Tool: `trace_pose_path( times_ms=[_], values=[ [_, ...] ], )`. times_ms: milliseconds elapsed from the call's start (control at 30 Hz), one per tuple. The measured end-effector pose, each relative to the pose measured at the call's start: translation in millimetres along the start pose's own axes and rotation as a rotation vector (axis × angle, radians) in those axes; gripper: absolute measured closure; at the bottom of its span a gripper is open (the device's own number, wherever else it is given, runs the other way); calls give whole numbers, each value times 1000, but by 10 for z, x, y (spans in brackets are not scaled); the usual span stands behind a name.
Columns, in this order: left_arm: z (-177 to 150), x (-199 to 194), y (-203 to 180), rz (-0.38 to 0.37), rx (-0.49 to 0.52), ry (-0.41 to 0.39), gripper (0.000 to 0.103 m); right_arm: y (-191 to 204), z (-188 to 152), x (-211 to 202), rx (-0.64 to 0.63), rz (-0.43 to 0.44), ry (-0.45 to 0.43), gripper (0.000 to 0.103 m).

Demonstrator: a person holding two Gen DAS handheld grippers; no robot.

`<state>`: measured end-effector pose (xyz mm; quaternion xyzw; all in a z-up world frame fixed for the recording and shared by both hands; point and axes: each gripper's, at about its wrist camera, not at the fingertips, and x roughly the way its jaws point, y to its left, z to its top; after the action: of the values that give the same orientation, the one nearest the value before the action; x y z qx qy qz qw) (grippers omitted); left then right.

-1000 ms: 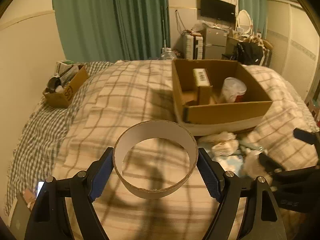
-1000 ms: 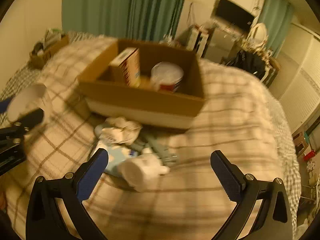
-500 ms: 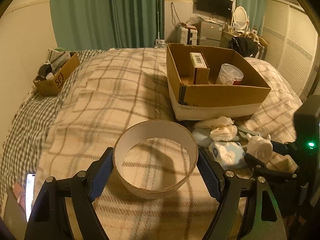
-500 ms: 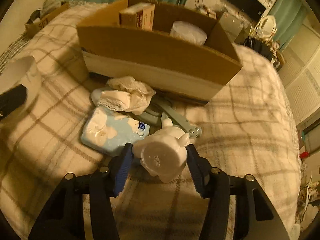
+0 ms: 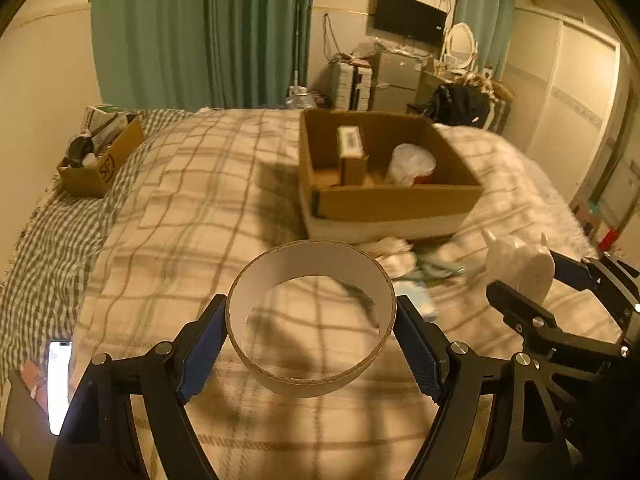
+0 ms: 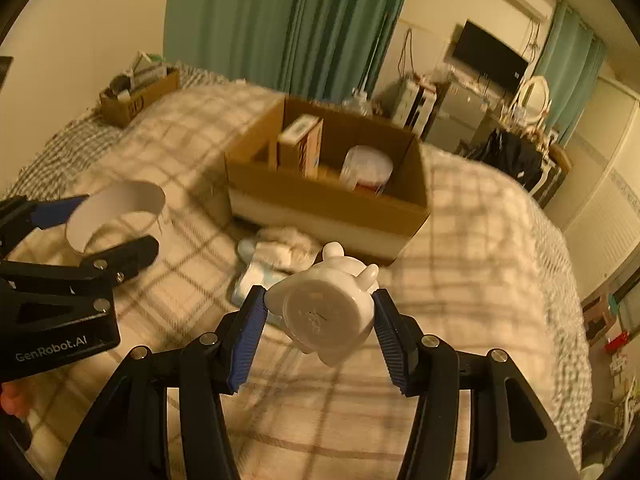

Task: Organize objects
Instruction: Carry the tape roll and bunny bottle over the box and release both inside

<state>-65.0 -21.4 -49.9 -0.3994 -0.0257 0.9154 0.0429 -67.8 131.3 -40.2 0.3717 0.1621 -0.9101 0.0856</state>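
A bedroom, a plaid bedspread [image 5: 192, 208], two loads in the air. In our left gripper [image 5: 311, 346] the blue pads press from both sides on a wide cardboard ring [image 5: 311, 320], held level above the bed at six o'clock in the left wrist view. Our right gripper [image 6: 320, 322] pinches a white figurine [image 6: 326, 308] at its body, flat base facing the camera, ears pointing away.

The open cardboard box [image 5: 384, 200] waits at one o'clock from the ring, already holding a small carton [image 5: 352, 152] and a plastic-wrapped tub [image 5: 412, 162]. A crumpled cloth [image 6: 286, 246] and a pale blue pack [image 6: 256, 280] lie on the bed just before its near wall.

The step, as we judge it, is carrying both pieces to the box. We would lift clear of the near wall first, bring the figurine down into the bare floor beside the tub, and keep the squeeze on the ring gentle, since thin card may buckle.
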Motion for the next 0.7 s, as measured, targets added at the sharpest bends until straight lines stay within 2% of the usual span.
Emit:
trace_pose_path(
  times_ms=[100,300,500,600,700],
  values=[
    [199,-180,-42,-59,-12,-15,20,-134,185,-247,3,0,-54,50],
    [805,-541,-300,-86,62,-96,20,-512,728,-785,32,4,-181,50],
    [1414,-672,-470,-91,83,-140,20,-819,1235,-1222,63,35,-290,50],
    [1619,-631,-500,-99,69,-148,20,-964,1469,-1224,83,40,-301,50],
    [1767,-477,-481,-68,43,-138,20,-1093,1694,-1078,102,64,-287,50]
  ],
)
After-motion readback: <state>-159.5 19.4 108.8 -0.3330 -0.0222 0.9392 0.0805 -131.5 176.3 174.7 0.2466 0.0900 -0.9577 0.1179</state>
